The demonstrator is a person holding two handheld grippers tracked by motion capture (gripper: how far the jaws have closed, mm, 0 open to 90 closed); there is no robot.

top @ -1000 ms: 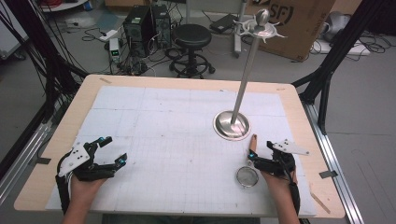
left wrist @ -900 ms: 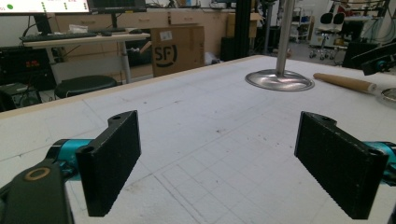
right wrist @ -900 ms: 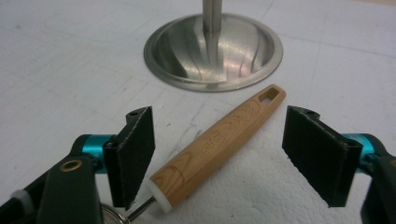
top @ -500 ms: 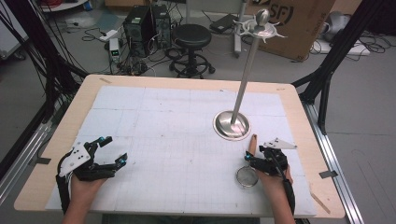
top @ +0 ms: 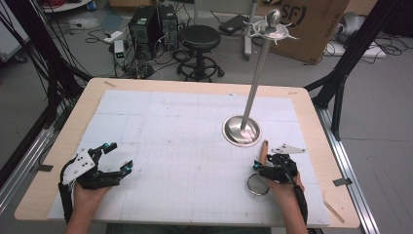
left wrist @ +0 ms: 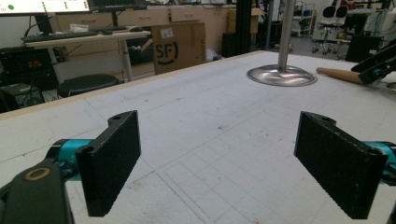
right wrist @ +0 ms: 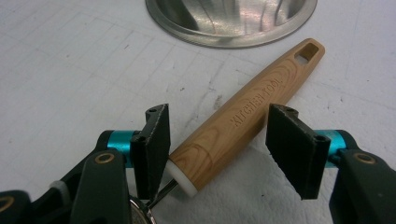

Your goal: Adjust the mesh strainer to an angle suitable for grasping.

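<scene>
In the high view, the strainer (top: 258,184) lies on the near right part of the white mat (top: 160,131), its round mesh head toward the person and its wooden handle (top: 263,150) pointing away toward the base (top: 241,130) of the tall metal stand (top: 258,73). The right gripper (top: 267,168) sits low over the handle's near part, placed, it seems, to take the tool where the wood is thickest. The left gripper (top: 117,158) rests well apart at the near left of the table, out of the way.

In the left gripper view, the left gripper (left wrist: 217,154) has its jaws spread wide with only bare mat between them — it holds nothing. The stand's base (left wrist: 281,74) and the tip of the handle (left wrist: 338,74) show far off to the right.

In the right gripper view, the right gripper (right wrist: 217,140) straddles the handle (right wrist: 247,119), stamped "KITCHEN TOOL", with a jaw on either side and a gap left at each — open, not yet clamped. The handle lies flat and slanted, its hanging hole (right wrist: 308,50) at the far end just beside the base (right wrist: 231,21); that hole likely suits the stand's hooks.
</scene>
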